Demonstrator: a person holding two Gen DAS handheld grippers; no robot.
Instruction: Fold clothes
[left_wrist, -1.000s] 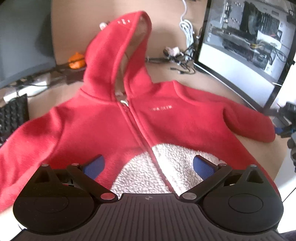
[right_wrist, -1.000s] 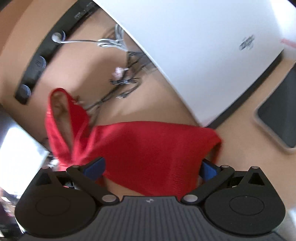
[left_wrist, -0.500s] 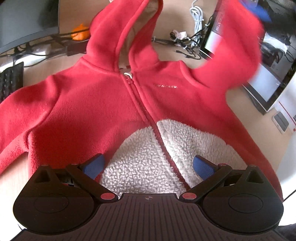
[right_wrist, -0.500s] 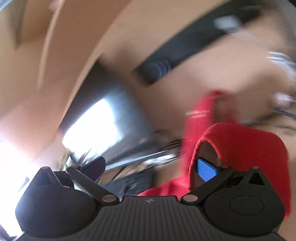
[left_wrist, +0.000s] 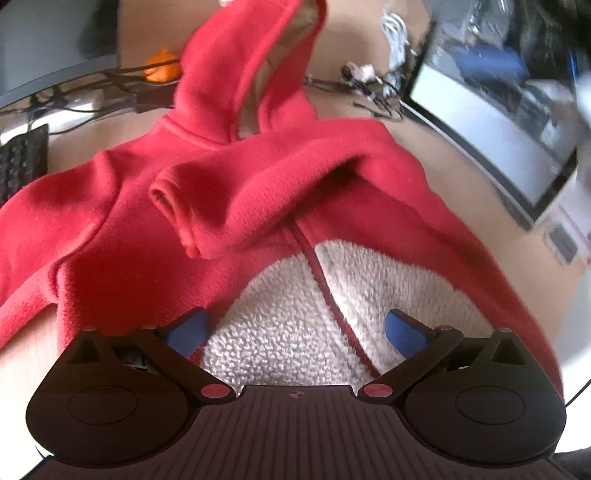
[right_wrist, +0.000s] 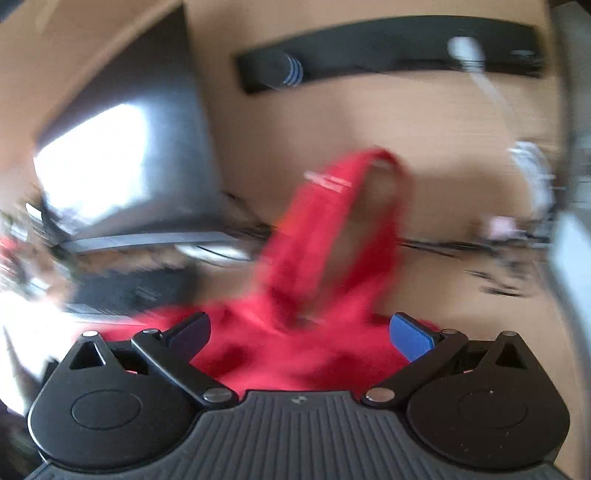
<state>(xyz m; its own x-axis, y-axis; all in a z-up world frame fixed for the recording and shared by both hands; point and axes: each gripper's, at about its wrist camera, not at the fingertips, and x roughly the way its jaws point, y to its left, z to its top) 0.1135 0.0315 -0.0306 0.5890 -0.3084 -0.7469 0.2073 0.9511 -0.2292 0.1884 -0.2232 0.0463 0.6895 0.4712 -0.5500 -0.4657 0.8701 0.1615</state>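
Observation:
A red fleece hooded jacket (left_wrist: 122, 206) with a white fuzzy lower front (left_wrist: 288, 314) lies face up on a wooden desk. Its right sleeve (left_wrist: 236, 195) is folded across the chest, cuff pointing left. The hood (left_wrist: 243, 70) points away from me. My left gripper (left_wrist: 295, 332) hovers open over the jacket's hem, nothing between its blue pads. In the blurred right wrist view, my right gripper (right_wrist: 299, 332) is open above the red jacket (right_wrist: 303, 354), with the hood (right_wrist: 332, 229) ahead of it.
A monitor (left_wrist: 491, 122) stands at the right, another screen (left_wrist: 44, 44) at back left, with a black keyboard (left_wrist: 22, 162) at the left edge. Cables (left_wrist: 373, 81) and an orange object (left_wrist: 162, 68) lie behind the hood. A black strip (right_wrist: 388, 48) hangs on the wall.
The right sleeve was lifted from the desk's right side, swung over and let go across the chest. My right gripper has come away from it, open. My left gripper moved closer to the hem.

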